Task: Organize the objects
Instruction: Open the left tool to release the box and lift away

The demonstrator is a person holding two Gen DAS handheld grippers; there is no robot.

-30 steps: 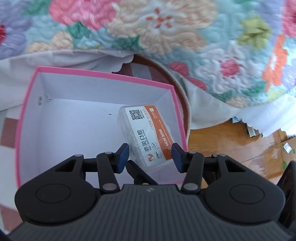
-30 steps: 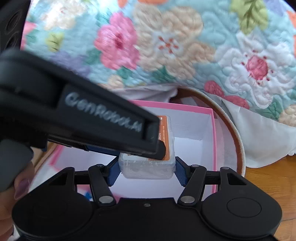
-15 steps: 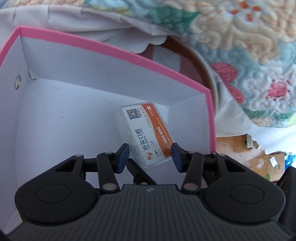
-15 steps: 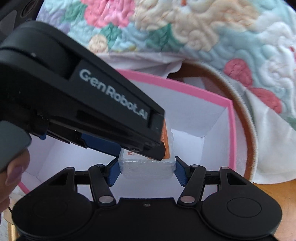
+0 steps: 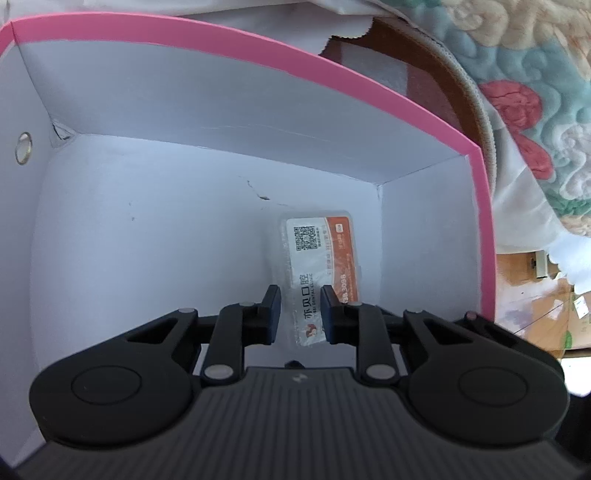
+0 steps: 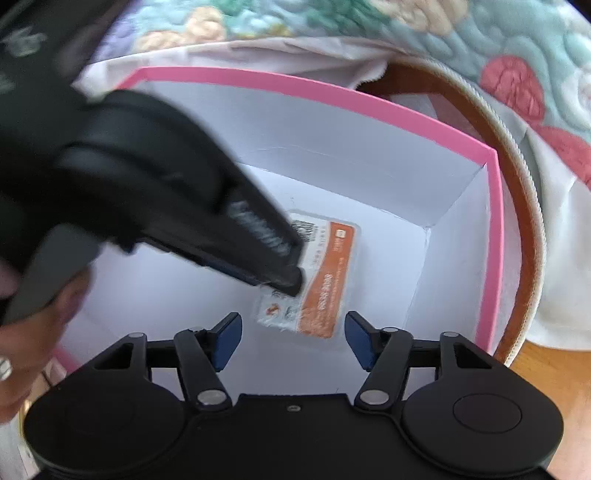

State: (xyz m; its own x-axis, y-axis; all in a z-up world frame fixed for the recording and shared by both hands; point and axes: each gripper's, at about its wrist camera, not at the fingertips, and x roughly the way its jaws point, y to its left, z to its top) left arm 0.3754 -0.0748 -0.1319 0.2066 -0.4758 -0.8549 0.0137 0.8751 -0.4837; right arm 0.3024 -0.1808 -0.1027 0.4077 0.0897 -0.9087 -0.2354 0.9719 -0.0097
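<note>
Inside a pink-rimmed box (image 5: 369, 85) with white walls, a clear plastic case (image 5: 321, 258) bearing an orange-and-white label and a square code lies flat on the floor toward the right wall. In the left wrist view, a metal eyelet (image 5: 23, 147) marks the left wall; the left gripper (image 5: 300, 314) reaches down over the near end of the case, its jaws drawn in as far as they go with a gap left between them, and the pads appear to rest over the label rather than pinch its sides. In the right wrist view, a hand (image 6: 33, 332) at far left holds that gripper, blurred, its tip on the case (image 6: 325, 280). The right gripper (image 6: 293, 336) hovers just short of the case, jaws apart and closing, nothing between them. A floral quilt (image 6: 443, 33) lies beyond.
</note>
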